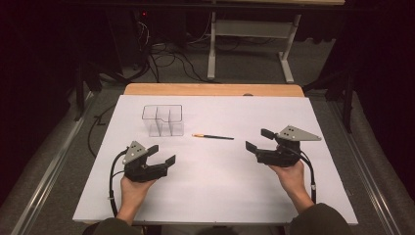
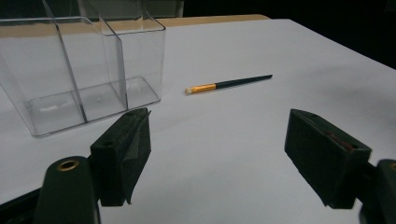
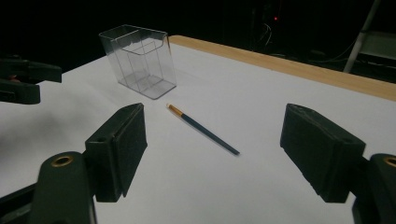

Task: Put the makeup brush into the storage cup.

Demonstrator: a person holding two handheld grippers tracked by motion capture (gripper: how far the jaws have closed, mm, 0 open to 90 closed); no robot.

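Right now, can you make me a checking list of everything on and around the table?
Surface: white table top, bare wood strip at its far edge.
Job's things: small brush lying flat; clear organizer upright with empty compartments, apart from the brush.
Clutter: nothing seen.
Grippers: left gripper open, holding nothing; right gripper open, holding nothing; both short of the brush.
Cables: a black cable trails from each gripper; tangled wires on the floor behind.
Surroundings: dark room, grey table frame beyond.

We count one brush [image 1: 212, 136] and one clear organizer [image 1: 163, 120] with three compartments on one counter [image 1: 220, 186]. Two grippers: left gripper [image 1: 163, 154], right gripper [image 1: 259, 139], two fingers [image 2: 122, 154] each. Two hands.
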